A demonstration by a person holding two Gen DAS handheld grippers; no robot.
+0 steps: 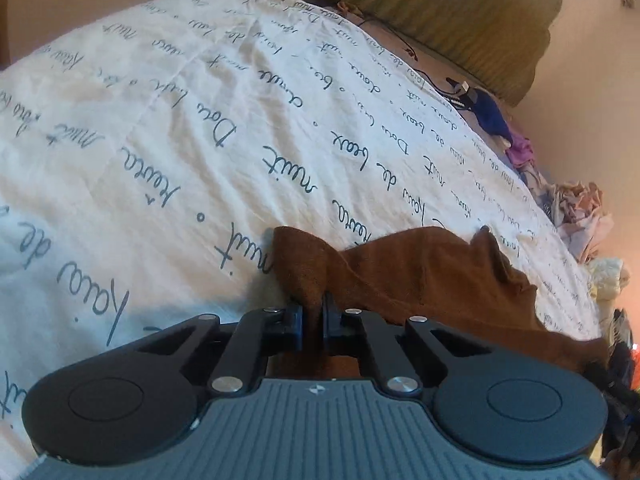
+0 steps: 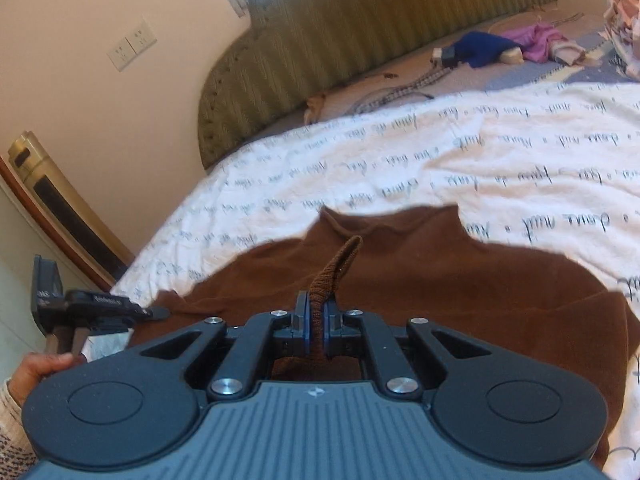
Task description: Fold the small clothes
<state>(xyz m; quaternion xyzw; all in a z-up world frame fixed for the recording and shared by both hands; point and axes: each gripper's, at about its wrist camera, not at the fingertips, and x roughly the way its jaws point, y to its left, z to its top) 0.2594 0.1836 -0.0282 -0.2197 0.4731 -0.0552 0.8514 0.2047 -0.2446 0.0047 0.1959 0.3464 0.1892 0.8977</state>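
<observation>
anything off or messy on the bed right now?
Nothing damaged. The brown garment lies bunched and uneven on the white bedspread, pinched by both the left gripper and the right gripper. Loose clothes and a cable clutter the headboard end.

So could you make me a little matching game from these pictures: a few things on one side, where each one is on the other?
Things:
1. brown garment
2. blue cloth
3. wall sockets
4. white cover with writing

Places:
A. spread over the bed
B. near the green headboard
C. pinched in both claws
D. on the cream wall

Pairs: 1-C, 2-B, 3-D, 4-A
</observation>
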